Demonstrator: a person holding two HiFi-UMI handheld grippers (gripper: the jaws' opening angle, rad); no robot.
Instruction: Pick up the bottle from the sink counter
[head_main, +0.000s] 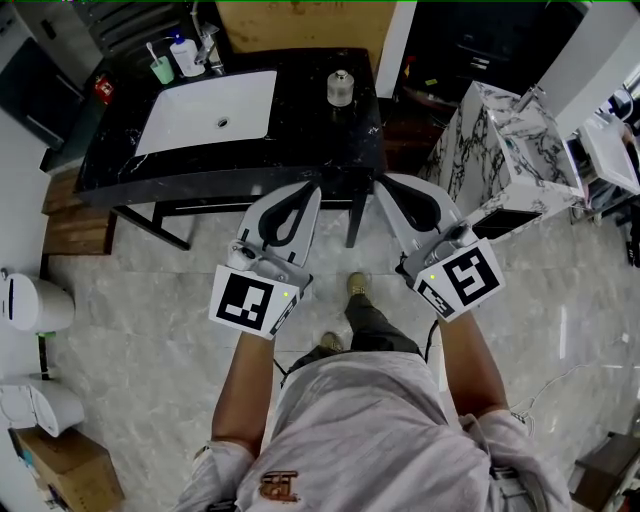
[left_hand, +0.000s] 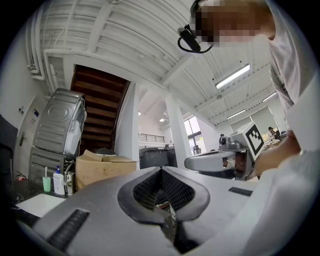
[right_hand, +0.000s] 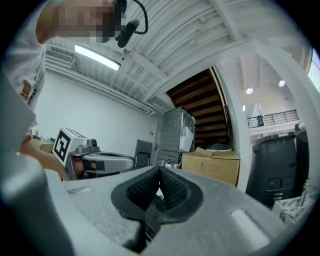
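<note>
Black, white-veined sink counter with a smooth white rectangular basin sits ahead, and the reach looks not yet begun: left gripper and right gripper hover short of its front edge, jaws pressed together, empty. Next call, likely: open one and reach for the squat, clear round bottle standing right of the basin.

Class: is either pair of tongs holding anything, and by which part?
Nothing is held. The left tongs and right tongs are shut, empty; the bottle stands on the sink counter.
</note>
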